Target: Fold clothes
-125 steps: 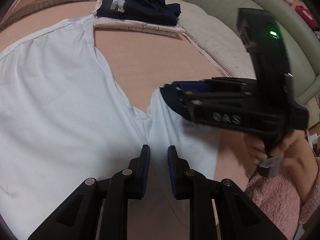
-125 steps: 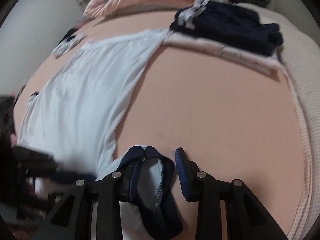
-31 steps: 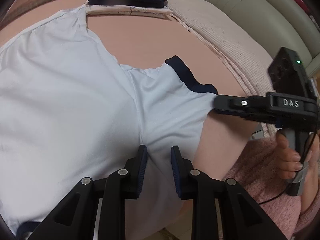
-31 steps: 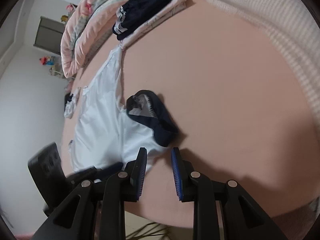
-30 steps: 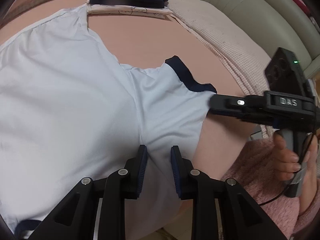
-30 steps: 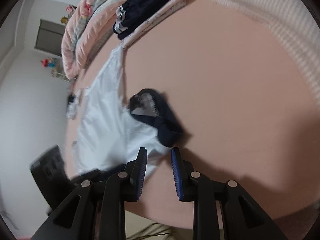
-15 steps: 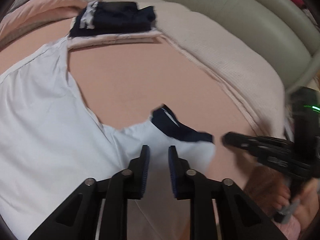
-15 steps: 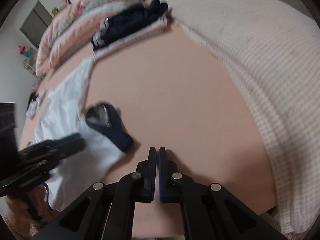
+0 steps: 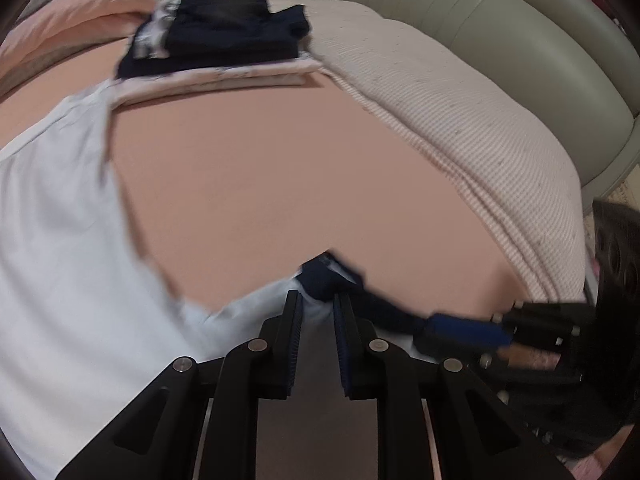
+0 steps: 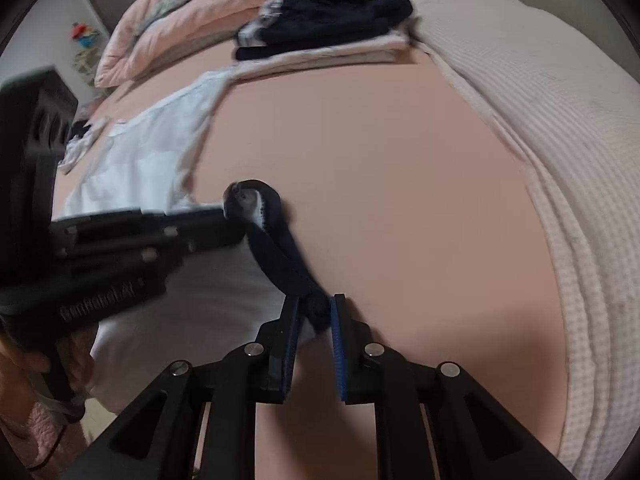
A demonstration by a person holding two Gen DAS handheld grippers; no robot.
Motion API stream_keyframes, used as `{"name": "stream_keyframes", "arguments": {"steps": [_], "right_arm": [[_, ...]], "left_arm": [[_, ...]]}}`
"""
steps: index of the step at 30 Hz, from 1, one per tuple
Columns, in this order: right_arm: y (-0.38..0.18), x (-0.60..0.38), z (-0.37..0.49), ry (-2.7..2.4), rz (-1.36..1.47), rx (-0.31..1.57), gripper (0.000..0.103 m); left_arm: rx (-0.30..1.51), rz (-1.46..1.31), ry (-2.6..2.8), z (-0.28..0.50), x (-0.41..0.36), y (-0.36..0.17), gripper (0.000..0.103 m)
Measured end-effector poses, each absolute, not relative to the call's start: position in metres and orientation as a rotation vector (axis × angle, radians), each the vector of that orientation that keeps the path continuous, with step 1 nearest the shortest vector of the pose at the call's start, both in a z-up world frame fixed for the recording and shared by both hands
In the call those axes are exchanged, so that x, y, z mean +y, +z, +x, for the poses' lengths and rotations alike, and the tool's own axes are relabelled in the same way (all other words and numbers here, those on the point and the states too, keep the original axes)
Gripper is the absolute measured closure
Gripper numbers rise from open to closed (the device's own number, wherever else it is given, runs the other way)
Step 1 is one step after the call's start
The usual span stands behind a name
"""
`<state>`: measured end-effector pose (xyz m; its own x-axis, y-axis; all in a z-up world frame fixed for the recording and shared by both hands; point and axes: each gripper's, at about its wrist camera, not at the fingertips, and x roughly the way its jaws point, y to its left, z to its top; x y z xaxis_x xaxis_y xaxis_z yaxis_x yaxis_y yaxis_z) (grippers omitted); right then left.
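Shirt: a white T-shirt (image 9: 60,260) is lying spread flat on the pink bed sheet (image 9: 280,180), body to the left in my left wrist view. One short sleeve (image 10: 224,288) is pointing out toward me.

Cuff: the sleeve's navy cuff (image 10: 280,256) is curling up into a loop at its far end instead of lying flat. I judge that to be why both tools are gathering here.

Right gripper (image 10: 314,312): I am bringing its fingers around the near end of the cuff. They have just been parting. The navy band is sitting between them, but I am not seeing the pads squeeze it, so I read them as released.

Left gripper (image 9: 314,312): I am angling it down at the sleeve beside the curled loop, probably to steady the cloth. Its fingers have been narrowing to a slim gap with sleeve cloth at the tips. I am seeing no pinch there either.

Step, as I judge it: I am smoothing the sleeve before folding it inward.

Surroundings: a folded stack (image 9: 224,36) of dark and pale clothes is waiting at the far edge, touching the shirt's corner. A waffle blanket (image 9: 460,112) is bordering the sheet on the right.
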<state>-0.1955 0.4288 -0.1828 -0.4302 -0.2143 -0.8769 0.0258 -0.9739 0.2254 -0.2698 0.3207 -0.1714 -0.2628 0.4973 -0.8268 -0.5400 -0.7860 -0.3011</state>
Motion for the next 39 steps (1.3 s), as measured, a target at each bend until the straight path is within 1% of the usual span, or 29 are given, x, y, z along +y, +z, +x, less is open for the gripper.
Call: {"name": "stream_keyframes", "arguments": {"steps": [3,4,6,9,11,13,14,17,18,20,21,22,23,24,26,27,30,33,34,35,36,38,39], "right_arm": [[-0.179,0.432,-0.193,-2.540,1.612,-0.268,0.091],[-0.175,0.431,-0.192,-2.560,1.605,-0.259,0.090],[-0.163,0.430,-0.191,-2.608,1.544,-0.283,0.087],[-0.144,0.434,-0.191,-2.656,1.380,-0.349,0.086],[-0.144,0.433,-0.199,-2.587,1.353,-0.400,0.086],[-0.152,0.425,-0.207,-2.496,1.381,-0.411,0.086],[-0.157,0.420,-0.210,-2.487,1.422,-0.361,0.086],[-0.177,0.404,-0.217,-2.561,1.595,-0.069,0.086],[-0.179,0.408,-0.218,-2.584,1.615,-0.058,0.086],[-0.174,0.423,-0.216,-2.648,1.622,-0.125,0.086],[-0.174,0.433,-0.214,-2.712,1.658,-0.105,0.085],[-0.174,0.442,-0.212,-2.743,1.676,-0.126,0.085],[-0.172,0.451,-0.210,-2.749,1.672,-0.197,0.085],[-0.170,0.459,-0.208,-2.743,1.652,-0.279,0.080],[-0.169,0.469,-0.202,-2.697,1.582,-0.433,0.080],[-0.169,0.468,-0.201,-2.674,1.560,-0.446,0.080],[-0.170,0.456,-0.199,-2.613,1.529,-0.376,0.080],[-0.171,0.438,-0.192,-2.621,1.578,-0.204,0.080],[-0.169,0.437,-0.188,-2.636,1.585,-0.193,0.080],[-0.167,0.442,-0.183,-2.658,1.577,-0.238,0.080],[-0.166,0.450,-0.177,-2.651,1.562,-0.346,0.080],[-0.170,0.469,-0.165,-2.561,1.511,-0.684,0.077],[-0.175,0.476,-0.159,-2.492,1.486,-0.827,0.072]], "left_arm": [[0.096,-1.321,2.062,-0.267,0.326,-0.170,0.089],[0.083,-1.306,2.069,-0.265,0.322,-0.167,0.089],[0.013,-1.281,2.093,-0.261,0.307,-0.159,0.089],[-0.106,-1.301,2.164,-0.254,0.276,-0.158,0.089],[-0.136,-1.328,2.183,-0.247,0.261,-0.162,0.089],[-0.146,-1.346,2.173,-0.243,0.253,-0.166,0.089],[-0.140,-1.350,2.169,-0.242,0.251,-0.169,0.089],[-0.113,-1.348,2.184,-0.244,0.257,-0.169,0.089],[-0.112,-1.345,2.192,-0.246,0.260,-0.168,0.089],[-0.105,-1.347,2.181,-0.251,0.267,-0.168,0.089],[-0.089,-1.346,2.165,-0.253,0.273,-0.168,0.089],[-0.067,-1.342,2.144,-0.254,0.279,-0.167,0.089],[-0.029,-1.334,2.126,-0.254,0.287,-0.167,0.089],[0.026,-1.330,2.119,-0.254,0.295,-0.167,0.089],[0.116,-1.323,2.117,-0.255,0.310,-0.170,0.089],[0.130,-1.317,2.120,-0.258,0.315,-0.171,0.089],[0.053,-1.342,2.109,-0.271,0.318,-0.172,0.089],[-0.074,-1.375,2.109,-0.273,0.306,-0.168,0.089],[-0.102,-1.365,2.120,-0.268,0.299,-0.163,0.089],[-0.105,-1.339,2.133,-0.259,0.293,-0.157,0.089],[-0.089,-1.315,2.141,-0.249,0.287,-0.152,0.089],[-0.052,-1.286,2.151,-0.228,0.275,-0.146,0.089],[-0.052,-1.283,2.150,-0.220,0.270,-0.145,0.089]]}}
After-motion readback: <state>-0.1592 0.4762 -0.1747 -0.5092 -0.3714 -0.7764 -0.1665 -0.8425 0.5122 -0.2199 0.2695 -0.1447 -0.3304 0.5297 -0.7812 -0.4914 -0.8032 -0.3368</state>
